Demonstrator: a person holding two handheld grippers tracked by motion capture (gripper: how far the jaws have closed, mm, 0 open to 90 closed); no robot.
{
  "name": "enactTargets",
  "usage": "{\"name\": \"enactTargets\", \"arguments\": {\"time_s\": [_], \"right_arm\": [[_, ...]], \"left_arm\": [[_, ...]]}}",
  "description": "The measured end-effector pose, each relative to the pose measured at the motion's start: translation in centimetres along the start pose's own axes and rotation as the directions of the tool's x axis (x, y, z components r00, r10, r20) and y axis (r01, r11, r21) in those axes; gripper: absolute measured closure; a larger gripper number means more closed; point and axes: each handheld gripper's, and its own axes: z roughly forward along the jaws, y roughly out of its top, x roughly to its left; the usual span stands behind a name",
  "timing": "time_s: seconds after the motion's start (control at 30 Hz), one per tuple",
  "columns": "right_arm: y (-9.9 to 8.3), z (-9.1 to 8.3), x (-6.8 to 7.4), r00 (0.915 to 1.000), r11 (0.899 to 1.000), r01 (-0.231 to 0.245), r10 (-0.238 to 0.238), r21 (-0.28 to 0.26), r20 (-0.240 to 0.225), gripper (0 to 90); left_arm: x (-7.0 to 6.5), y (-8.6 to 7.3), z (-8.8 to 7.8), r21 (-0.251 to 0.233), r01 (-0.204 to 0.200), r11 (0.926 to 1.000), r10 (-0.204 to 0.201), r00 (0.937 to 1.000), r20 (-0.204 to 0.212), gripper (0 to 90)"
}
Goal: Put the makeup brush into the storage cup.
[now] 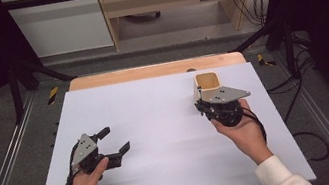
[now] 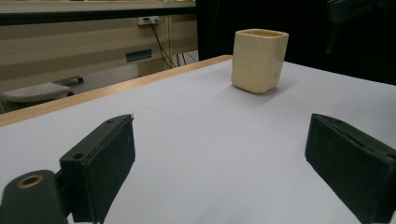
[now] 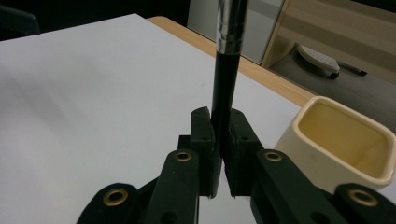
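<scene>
Black rod [image 3: 225, 74], perhaps a pen, clamped upright in right gripper [image 3: 219, 140] beside cup [image 3: 348, 140]; left gripper [image 2: 219, 158] apart.

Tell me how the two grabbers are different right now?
The left gripper has its jaws spread wide with nothing between them, while the right gripper is shut on a thin black stick with a silver end. The left gripper sits far from the cream cup; the right gripper is right beside it. Both are black and held in a hand over the white table.
</scene>
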Motion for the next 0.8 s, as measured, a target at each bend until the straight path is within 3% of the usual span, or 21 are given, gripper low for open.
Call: {"name": "enactTargets", "arguments": {"time_s": [0.37, 0.8], "right_arm": [[1.5, -0.6, -2.0, 0.9982, 0.998, -0.045, 0.047, -0.044, 0.038, 83.5], [1.7, 0.1, -3.2, 0.9933, 0.996, -0.075, 0.080, -0.057, 0.083, 83.5]], "left_arm": [[0.1, -0.1, -0.2, -0.010, 0.004, 0.9999, -0.004, 1.0000, -0.003, 7.5], [0.1, -0.1, -0.2, -0.011, -0.002, 0.9999, 0.002, 1.0000, 0.005, 7.5]]}}
